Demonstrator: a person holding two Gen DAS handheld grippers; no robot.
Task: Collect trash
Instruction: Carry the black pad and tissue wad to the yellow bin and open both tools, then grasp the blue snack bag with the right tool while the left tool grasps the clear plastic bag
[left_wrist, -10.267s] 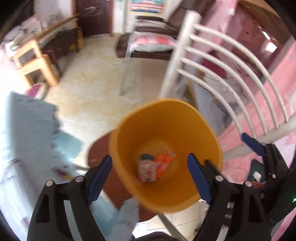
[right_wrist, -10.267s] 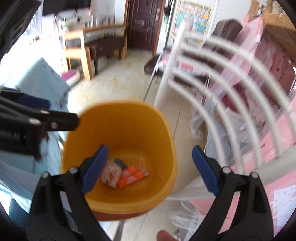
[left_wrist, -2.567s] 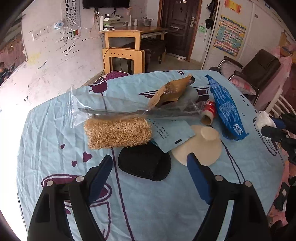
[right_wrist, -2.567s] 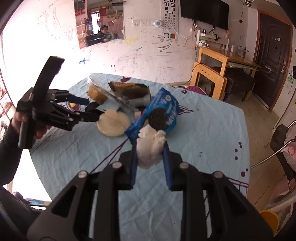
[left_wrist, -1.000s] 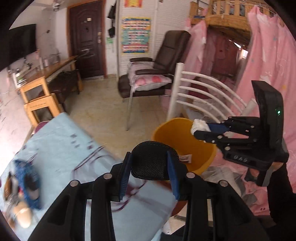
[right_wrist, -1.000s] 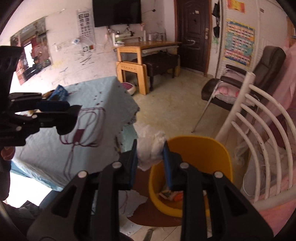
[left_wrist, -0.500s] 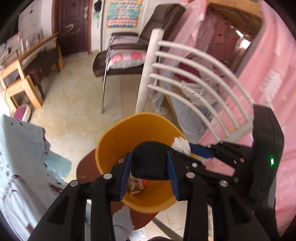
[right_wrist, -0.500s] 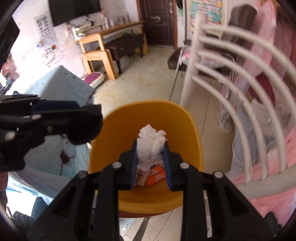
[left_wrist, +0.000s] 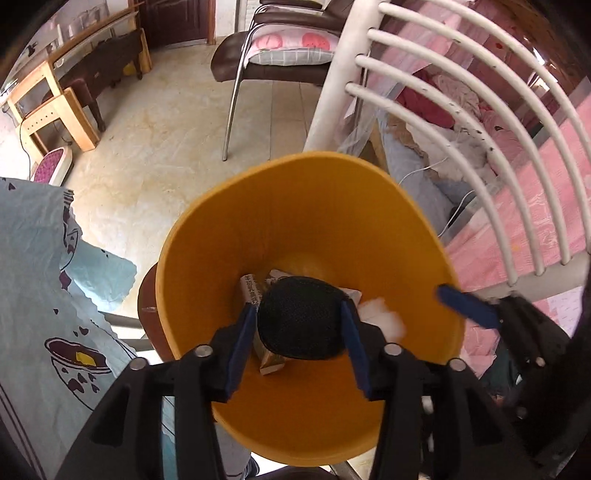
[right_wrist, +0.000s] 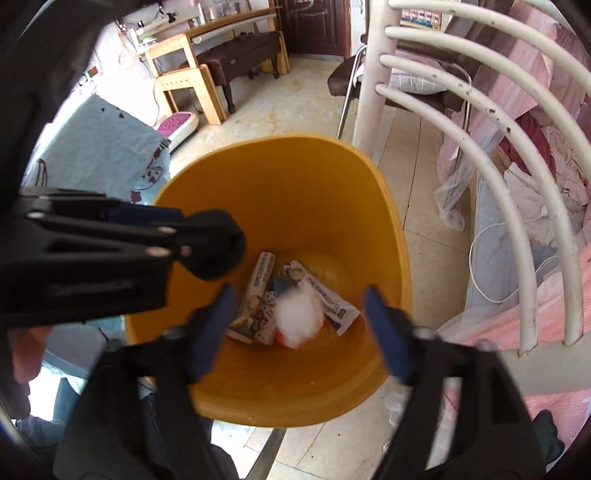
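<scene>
Above round orange plastic bin (right_wrist: 384, 206): right gripper (right_wrist: 297, 325) now wide, white tissue wad (right_wrist: 297, 319) released; left gripper (left_wrist: 299, 325) clamping black mesh pad (left_wrist: 299, 317), next to drop.

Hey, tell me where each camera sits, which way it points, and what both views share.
Left wrist: rides the left claw, looking down into the orange bin; its fingers clamp a black pad.
Right wrist: rides the open right claw, looking down at a white wad in the bin.
Shared: bin, wad, pad, white chair.
</scene>
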